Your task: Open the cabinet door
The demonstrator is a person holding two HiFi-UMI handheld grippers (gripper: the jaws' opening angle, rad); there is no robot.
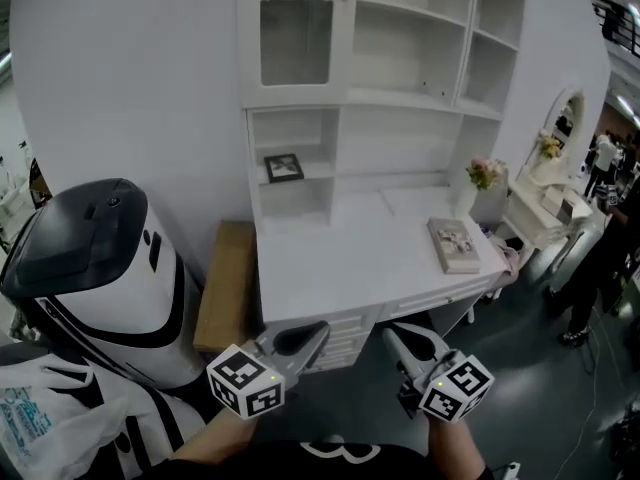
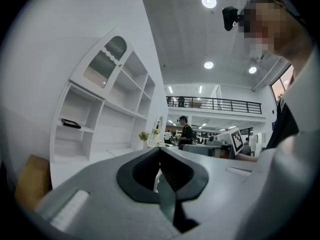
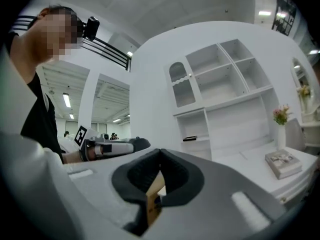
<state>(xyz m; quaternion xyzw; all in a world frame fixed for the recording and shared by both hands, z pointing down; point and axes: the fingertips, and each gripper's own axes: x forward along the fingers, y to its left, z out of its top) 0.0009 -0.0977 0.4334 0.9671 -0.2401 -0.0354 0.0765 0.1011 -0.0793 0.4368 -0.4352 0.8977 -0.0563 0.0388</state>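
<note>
The tall white cabinet door (image 1: 296, 33), arch-topped with a glass pane, stands well above the white worktop (image 1: 340, 268), at the upper left corner of the shelf unit that rises from the back of it. Its long axis is upright. A small knob seems to sit on its right edge, which would put the hinges on the left, though it is too small to be sure.

Both tools hang below the worktop's front edge, pointing level toward it, so the door lies up and away from them, a long reach off. The grey left tool (image 1: 318, 330) has its 2 jaws pressed together with nothing held; the door shows high to the left in its own view (image 2: 102, 64). The grey right tool (image 1: 392, 336) is likewise closed and empty, and the tan showing through the gap behind its tips is only the wooden side table (image 1: 228, 283) beside the worktop. I judge the left tool a little nearer the door sideways.

As for writing, nothing is legible. Each tool carries a cube with black and white square markers. The pale book (image 1: 453, 244) lying on the worktop's right part and the small black picture frame (image 1: 283, 168) on a shelf above its left part show no readable words.
</note>
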